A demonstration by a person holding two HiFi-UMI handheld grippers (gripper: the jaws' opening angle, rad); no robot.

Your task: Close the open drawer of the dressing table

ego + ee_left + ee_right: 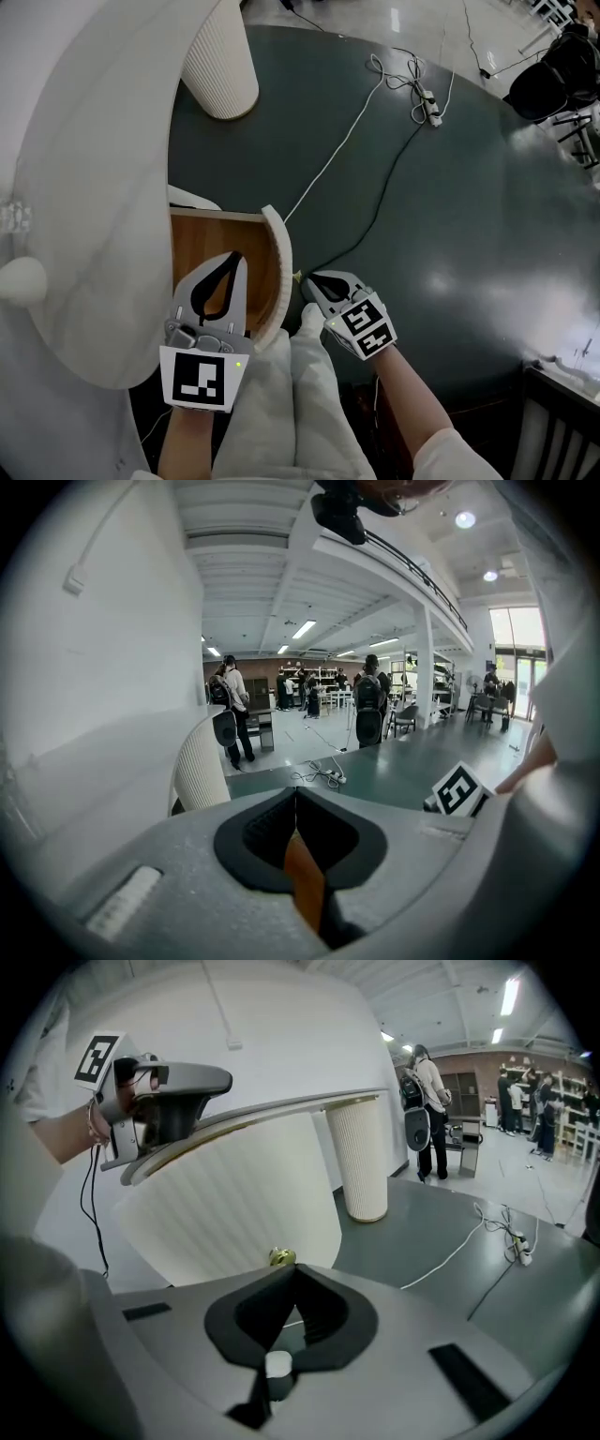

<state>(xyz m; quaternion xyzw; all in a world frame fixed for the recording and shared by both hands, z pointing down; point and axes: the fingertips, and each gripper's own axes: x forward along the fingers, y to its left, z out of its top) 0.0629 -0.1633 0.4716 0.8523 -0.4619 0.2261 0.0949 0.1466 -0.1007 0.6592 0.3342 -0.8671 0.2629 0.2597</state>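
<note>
Dark green floor (450, 206) spreads under the white dressing table (84, 187), with a cable (336, 150) running across it beyond the right gripper (292, 1269). The drawer (202, 244) stands open, its wooden inside directly below the left gripper (233, 256), whose jaws are pressed together on nothing. The drawer's ribbed white front (234, 1199) curves just ahead of the right gripper. That gripper's jaws are also closed and empty, with their tips right beside the small gold knob (281, 1257) on the front. Whether they touch the knob cannot be told. A ribbed table leg (363, 1157) stands farther ahead, to the right.
</note>
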